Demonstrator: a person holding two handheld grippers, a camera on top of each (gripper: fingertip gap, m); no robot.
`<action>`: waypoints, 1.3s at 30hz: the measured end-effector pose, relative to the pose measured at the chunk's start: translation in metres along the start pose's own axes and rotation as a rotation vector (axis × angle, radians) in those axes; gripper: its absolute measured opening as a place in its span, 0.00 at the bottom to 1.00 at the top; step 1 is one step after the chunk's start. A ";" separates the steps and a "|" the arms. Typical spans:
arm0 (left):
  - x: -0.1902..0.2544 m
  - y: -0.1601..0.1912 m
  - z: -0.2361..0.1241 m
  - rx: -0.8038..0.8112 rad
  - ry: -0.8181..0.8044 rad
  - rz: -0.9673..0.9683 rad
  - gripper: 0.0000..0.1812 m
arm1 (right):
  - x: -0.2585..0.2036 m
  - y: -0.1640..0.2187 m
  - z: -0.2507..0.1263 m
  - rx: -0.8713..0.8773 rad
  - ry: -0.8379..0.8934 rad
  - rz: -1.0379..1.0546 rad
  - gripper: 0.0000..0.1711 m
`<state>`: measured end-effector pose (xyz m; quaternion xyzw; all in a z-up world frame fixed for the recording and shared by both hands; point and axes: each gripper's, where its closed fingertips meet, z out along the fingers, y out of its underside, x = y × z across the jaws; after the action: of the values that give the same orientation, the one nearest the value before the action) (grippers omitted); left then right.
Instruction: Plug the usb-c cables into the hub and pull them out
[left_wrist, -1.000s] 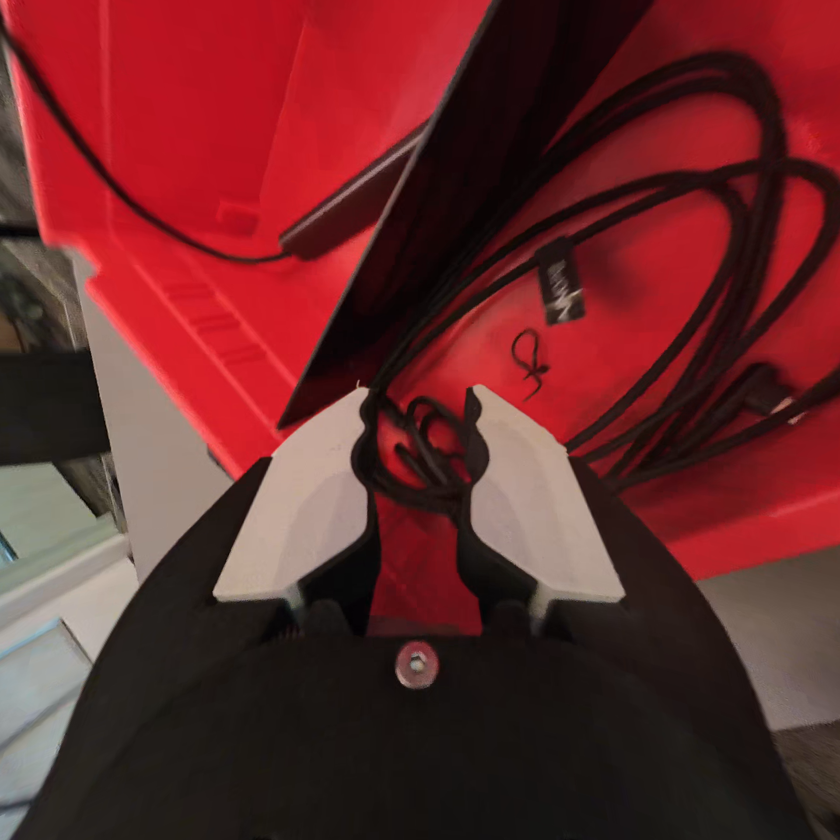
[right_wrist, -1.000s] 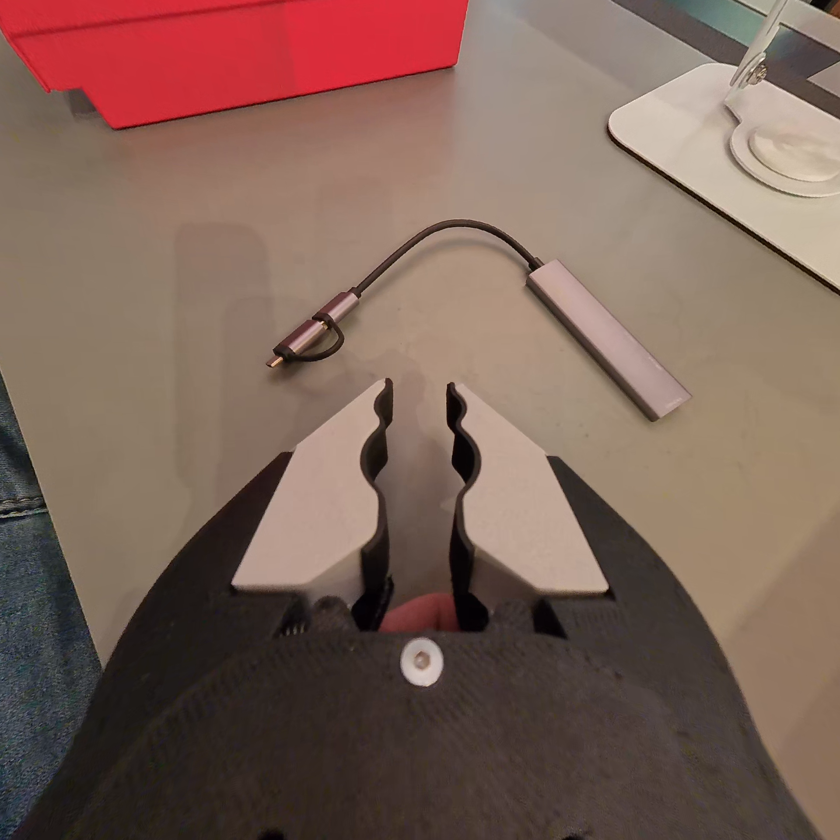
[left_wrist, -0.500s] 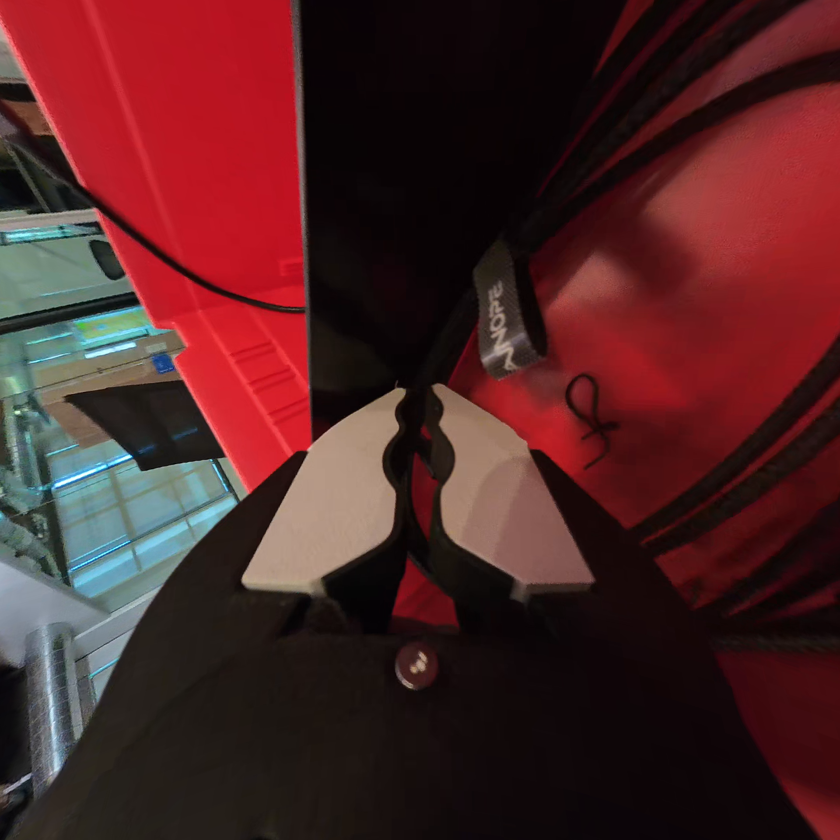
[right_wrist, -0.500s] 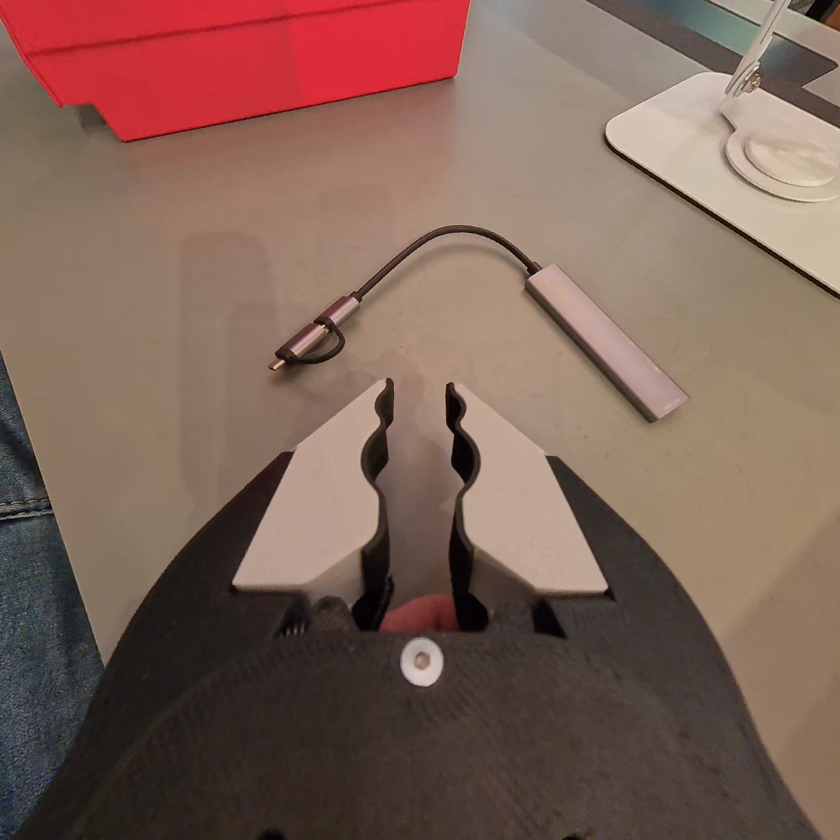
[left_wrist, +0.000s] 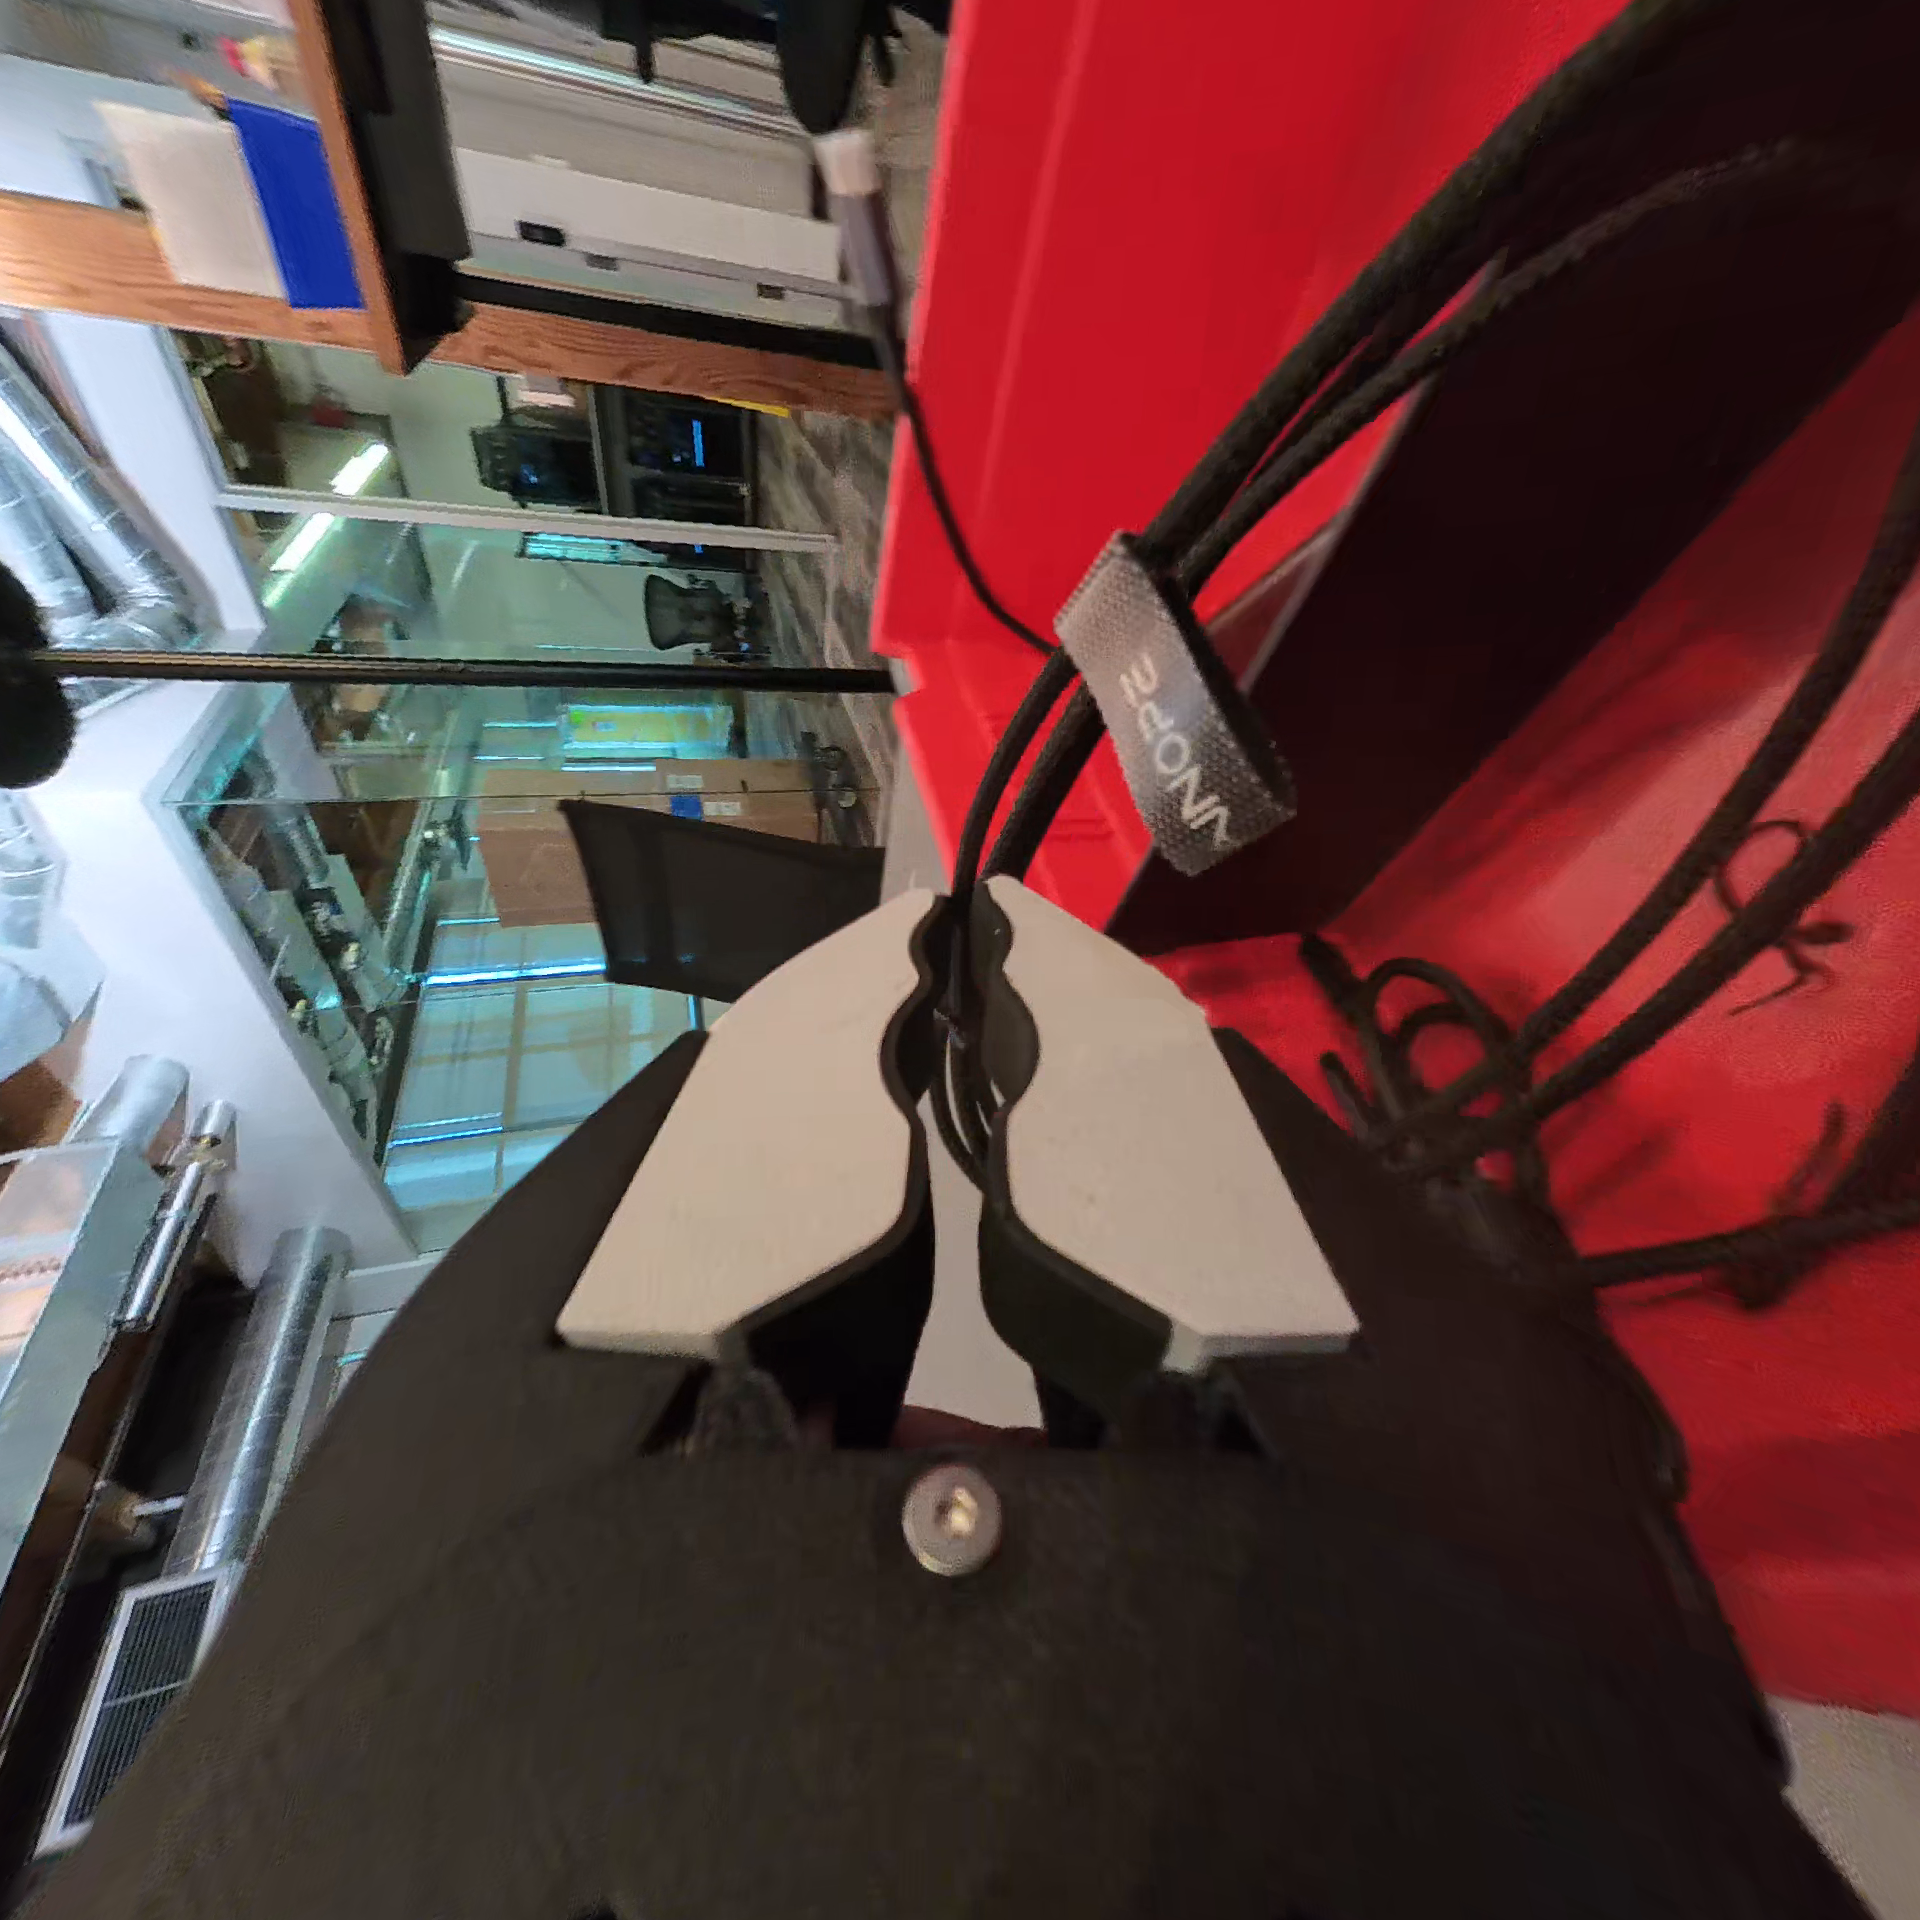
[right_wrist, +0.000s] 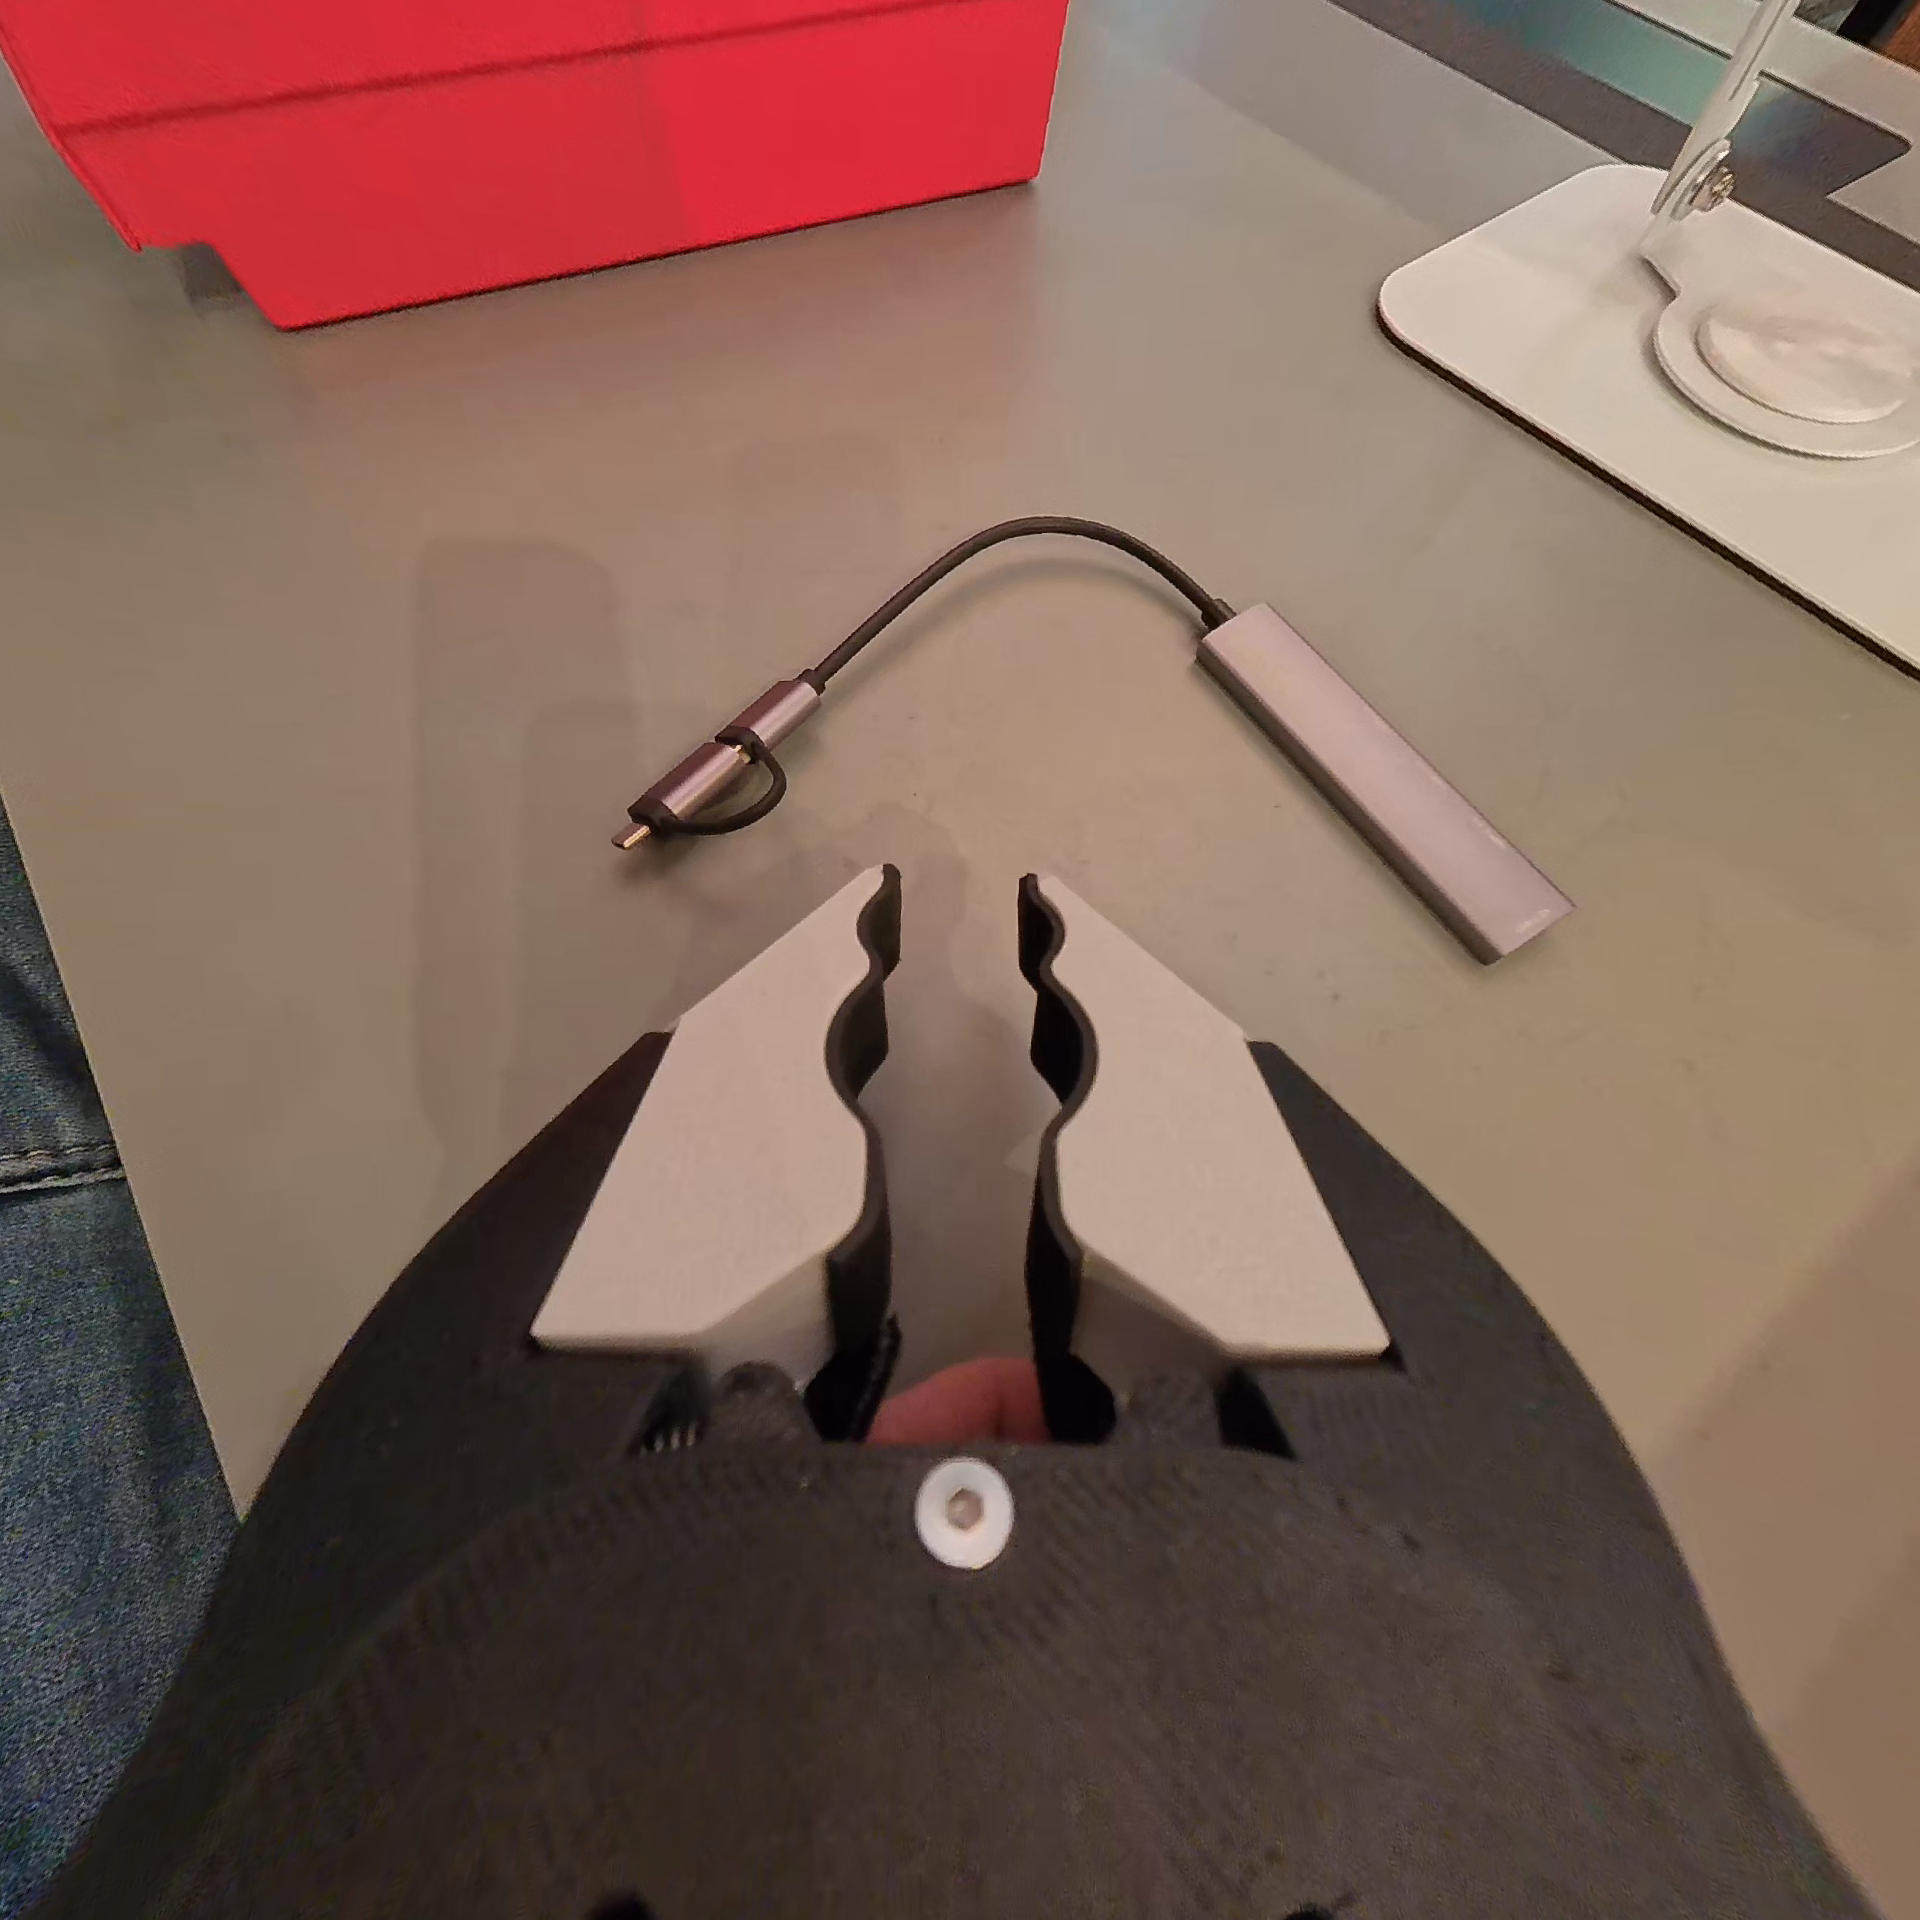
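My left gripper (left_wrist: 961, 920) is shut on a bundle of black braided USB-C cables (left_wrist: 1278, 457) and holds it up beside the red bin (left_wrist: 1621, 894). A grey strap (left_wrist: 1174, 717) wraps the strands just past the fingertips. More black cable loops (left_wrist: 1558, 1039) hang toward the bin. My right gripper (right_wrist: 958, 883) is open and empty, low over the grey table (right_wrist: 312, 582). The grey slim hub (right_wrist: 1382, 795) lies just ahead to the right. Its short black lead curves left to a grey plug end (right_wrist: 707, 774).
The red bin (right_wrist: 582, 156) stands at the far left of the table in the right wrist view. A white stand base (right_wrist: 1662, 343) sits at the far right. Blue denim (right_wrist: 62, 1299) shows past the table's left edge. The left wrist view shows shelves and windows (left_wrist: 416, 727) behind. Tip to tip, the grippers are about 40 centimetres apart. Measured from the fingertips, the grey slim hub (right_wrist: 1382, 795) is 9 centimetres or so from the right gripper and 45 centimetres from the left.
My left gripper closed on the cable bundle in the bin, then lifted and turned it out, so the room shows behind. The right gripper stayed almost still, open.
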<state>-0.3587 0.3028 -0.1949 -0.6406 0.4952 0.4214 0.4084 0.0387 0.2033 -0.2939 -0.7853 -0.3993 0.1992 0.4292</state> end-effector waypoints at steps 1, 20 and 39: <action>-0.009 0.000 -0.004 0.009 -0.025 -0.010 0.02 | 0.000 0.000 0.000 0.000 0.000 0.001 0.11; -0.104 -0.007 -0.036 0.091 -0.099 -0.365 0.02 | 0.001 -0.001 -0.001 0.012 -0.005 0.013 0.12; -0.162 -0.141 -0.073 0.347 -0.060 -0.490 0.02 | 0.004 -0.009 -0.007 0.062 -0.009 0.053 0.18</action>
<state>-0.2362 0.3057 -0.0045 -0.6491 0.3780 0.2381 0.6157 0.0416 0.2055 -0.2827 -0.7810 -0.3739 0.2264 0.4461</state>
